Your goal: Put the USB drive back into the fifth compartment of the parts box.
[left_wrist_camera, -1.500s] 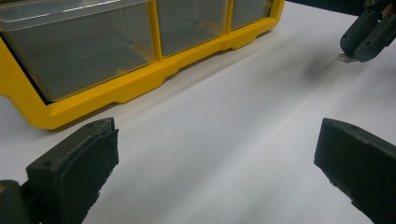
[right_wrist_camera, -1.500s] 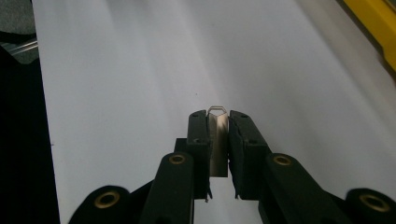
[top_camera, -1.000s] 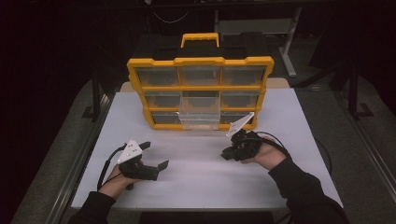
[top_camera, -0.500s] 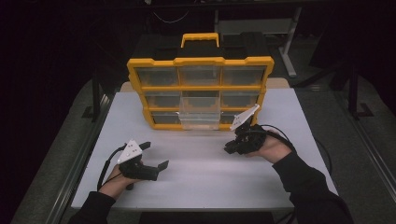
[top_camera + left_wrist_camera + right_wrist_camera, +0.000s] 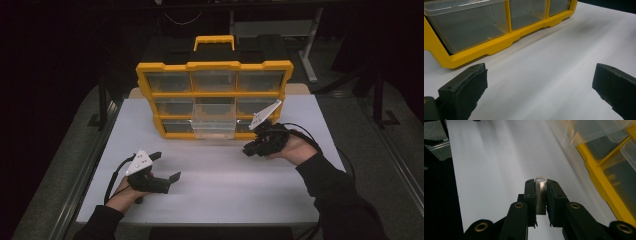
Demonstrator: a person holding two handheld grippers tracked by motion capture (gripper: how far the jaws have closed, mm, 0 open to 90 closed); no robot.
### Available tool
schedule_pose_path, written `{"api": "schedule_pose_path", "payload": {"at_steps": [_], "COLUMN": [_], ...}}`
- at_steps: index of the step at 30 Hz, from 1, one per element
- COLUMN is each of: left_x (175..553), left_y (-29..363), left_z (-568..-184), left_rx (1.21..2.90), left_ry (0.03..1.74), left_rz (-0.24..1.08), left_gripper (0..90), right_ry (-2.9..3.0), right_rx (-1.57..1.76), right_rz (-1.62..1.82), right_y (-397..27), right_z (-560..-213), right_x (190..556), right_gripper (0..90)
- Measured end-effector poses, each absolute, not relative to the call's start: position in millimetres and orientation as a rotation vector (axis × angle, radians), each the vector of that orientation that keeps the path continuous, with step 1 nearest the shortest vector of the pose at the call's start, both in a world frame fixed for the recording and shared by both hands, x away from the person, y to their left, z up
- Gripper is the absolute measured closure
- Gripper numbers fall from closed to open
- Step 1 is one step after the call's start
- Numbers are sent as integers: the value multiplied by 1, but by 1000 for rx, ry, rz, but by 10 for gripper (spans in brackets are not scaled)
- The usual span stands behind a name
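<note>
A yellow organizer with clear drawers stands upright at the back of the white table. Its lower middle drawer is pulled out. My right gripper hovers just right of that drawer, shut on a small silvery metal clip whose wire loop pokes out past the fingertips. In the right gripper view the gripper points along the table, with the organizer on its right. My left gripper rests at the front left, open and holding nothing. Its wide-apart jaws face the organizer's base.
A black case with a yellow handle sits behind the organizer. Bare white tabletop lies between the two grippers. The table's left edge meets a metal rail, and dark floor surrounds the table.
My right gripper has risen and drifted slightly right and back toward the organizer, still gripping the clip. The left gripper has stayed put.
</note>
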State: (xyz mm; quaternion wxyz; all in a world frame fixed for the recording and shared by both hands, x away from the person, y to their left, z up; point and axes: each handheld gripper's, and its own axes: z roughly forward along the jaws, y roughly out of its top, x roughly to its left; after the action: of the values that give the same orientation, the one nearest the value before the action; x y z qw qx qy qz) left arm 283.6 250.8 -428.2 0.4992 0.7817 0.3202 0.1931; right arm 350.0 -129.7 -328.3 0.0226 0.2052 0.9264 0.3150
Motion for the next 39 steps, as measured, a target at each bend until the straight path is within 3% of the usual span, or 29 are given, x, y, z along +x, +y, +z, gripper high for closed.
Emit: {"api": "schedule_pose_path", "payload": {"at_steps": [39], "left_x": [282], "left_y": [247], "left_z": [-429], "left_rx": [1898], "left_ry": [769], "left_rz": [449], "left_gripper": [0], "right_ry": [2803], "right_rx": [626], "right_rz": [1032], "right_y": [-133], "right_z": [-241], "right_x": [379], "right_gripper": [779]}}
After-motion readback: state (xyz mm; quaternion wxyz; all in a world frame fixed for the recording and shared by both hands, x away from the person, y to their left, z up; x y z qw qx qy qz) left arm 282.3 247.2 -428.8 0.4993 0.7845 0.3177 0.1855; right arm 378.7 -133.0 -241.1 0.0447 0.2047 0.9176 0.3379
